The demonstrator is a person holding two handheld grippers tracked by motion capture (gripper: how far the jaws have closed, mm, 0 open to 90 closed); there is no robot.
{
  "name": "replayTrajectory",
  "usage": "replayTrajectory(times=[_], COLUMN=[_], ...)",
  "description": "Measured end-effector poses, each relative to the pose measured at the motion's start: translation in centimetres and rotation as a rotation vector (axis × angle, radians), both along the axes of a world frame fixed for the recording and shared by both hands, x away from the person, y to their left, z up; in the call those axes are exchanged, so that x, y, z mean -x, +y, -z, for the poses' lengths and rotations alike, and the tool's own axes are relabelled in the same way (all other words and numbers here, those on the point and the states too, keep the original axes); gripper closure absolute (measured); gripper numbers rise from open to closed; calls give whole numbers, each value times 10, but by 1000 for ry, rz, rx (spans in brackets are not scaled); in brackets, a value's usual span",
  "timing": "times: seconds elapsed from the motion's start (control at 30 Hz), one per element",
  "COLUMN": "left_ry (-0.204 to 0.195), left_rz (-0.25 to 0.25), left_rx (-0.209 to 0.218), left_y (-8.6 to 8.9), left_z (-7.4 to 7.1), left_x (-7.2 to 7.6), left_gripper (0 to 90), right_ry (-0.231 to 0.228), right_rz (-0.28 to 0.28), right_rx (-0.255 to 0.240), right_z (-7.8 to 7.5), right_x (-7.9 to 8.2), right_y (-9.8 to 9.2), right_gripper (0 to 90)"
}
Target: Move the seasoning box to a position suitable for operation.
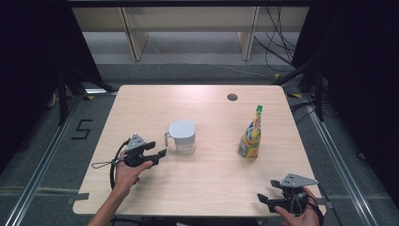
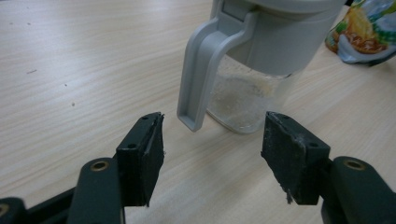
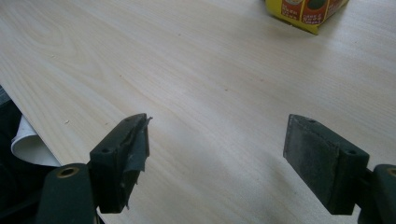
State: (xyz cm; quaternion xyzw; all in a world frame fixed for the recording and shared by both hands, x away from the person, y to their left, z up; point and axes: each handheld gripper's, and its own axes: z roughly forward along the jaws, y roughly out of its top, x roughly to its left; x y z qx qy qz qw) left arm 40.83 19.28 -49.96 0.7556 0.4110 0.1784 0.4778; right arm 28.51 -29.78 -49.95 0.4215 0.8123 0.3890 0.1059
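Pale wooden table (image 1: 207, 179), dark floor around. High view: left gripper (image 1: 159, 154) just left of lidded clear jug (image 1: 182, 136), jaws apart, nothing held; right gripper (image 1: 261, 197) at near right edge; yellow pouch (image 1: 251, 134) upright right of jug. Left gripper view: jaws spread, jug handle (image 2: 198, 70) just ahead, untouched. Right gripper view: jaws wide, bare tabletop between, pouch base (image 3: 306, 11) far ahead.

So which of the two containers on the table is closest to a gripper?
The clear jug with the grey lid and handle: the left gripper sits right beside its handle. The yellow pouch stands apart from both grippers.
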Motion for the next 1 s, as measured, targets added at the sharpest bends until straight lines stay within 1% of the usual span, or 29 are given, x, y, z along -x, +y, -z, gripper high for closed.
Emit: replayTrajectory(times=[0.03, 0.07, 0.1, 0.13, 0.17, 0.2, 0.23, 0.27, 0.3, 0.37, 0.43, 0.5, 0.53, 0.57, 0.6, 0.67, 0.7, 0.73, 0.77, 0.8, 0.83, 0.87, 0.93, 0.97, 1.0], left_ry=[-3, -3, -19, -18, -18, -22, -19, -18, -28, -29, -30, -27, -30, -30, -25, -24, -24, -26, -34, -33, -33, -51, -59, -68, -73], left_rz=[10, 10, 17, 12, 12, 13, 3, 3, 8, 10, 19, 19, 5, 5, 6, 3, 3, 6, 8, 7, 7, 13, 18, 19, 25], left_rx=[-11, -11, -28, -32, -32, -37, -32, -32, -43, -39, -41, -48, -56, -56, -36, -14, -14, 6, 4, 13, 13, 13, 13, -2, -5], left_y=[-1, -1, -4, -5, -5, -7, -8, -8, -8, -10, -14, -15, -15, -15, -14, -15, -15, -15, -16, -17, -17, -18, -18, -18, -18], left_z=[0, 0, 0, 0, 0, 1, 2, 3, 4, 5, 7, 8, 8, 8, 8, 8, 8, 8, 8, 8, 8, 7, 7, 7, 8], left_x=[-2, -2, -7, -8, -8, -13, -16, -19, -21, -23, -28, -30, -33, -33, -36, -38, -38, -38, -39, -40, -40, -42, -44, -44, -44], left_gripper=[403, 424, 427, 436, 451, 455, 462, 472, 484, 492, 525, 536, 550, 565, 576, 593, 610, 619, 625, 628, 637, 656, 674, 679, 686], right_ry=[-15, -15, -20, -20, -20, -18, -5, -16, -14, -19, -16, -11, -19, -19, -15, 1, 1, 1, 1, -12, -6, -7, -9, -8, -11], right_rz=[-3, -3, -2, -1, -1, -3, 0, -3, -5, -5, -2, -3, -2, -2, -3, -1, -1, -2, -2, -4, -9, -9, -10, -9, -8], right_rx=[6, 6, 8, 8, 8, 8, 4, 8, 12, 11, 12, 5, 10, 10, 9, 5, 5, 3, 3, 11, 11, 11, 11, 16, 20], right_z=[0, 0, 0, 0, 0, 0, 0, 0, 0, 0, 0, 0, 0, 0, 0, 0, 0, 0, 0, 0, 0, 0, 1, 1, 0], right_x=[-1, -1, -1, -1, -1, -1, 0, -1, 0, -1, -1, 0, -1, -1, -1, 0, 0, 0, 0, -1, -1, -1, -1, -1, -1], right_y=[-1, -1, -1, -1, -1, -1, 0, -1, -1, 0, 0, -1, -1, -1, -1, 0, 0, 0, 0, -1, -1, -1, -1, -1, -1], right_gripper=[237, 237, 237, 237, 237, 237, 237, 237, 236, 237, 237, 237, 236, 236, 237, 237, 237, 237, 237, 237, 237, 236, 237, 237, 237])
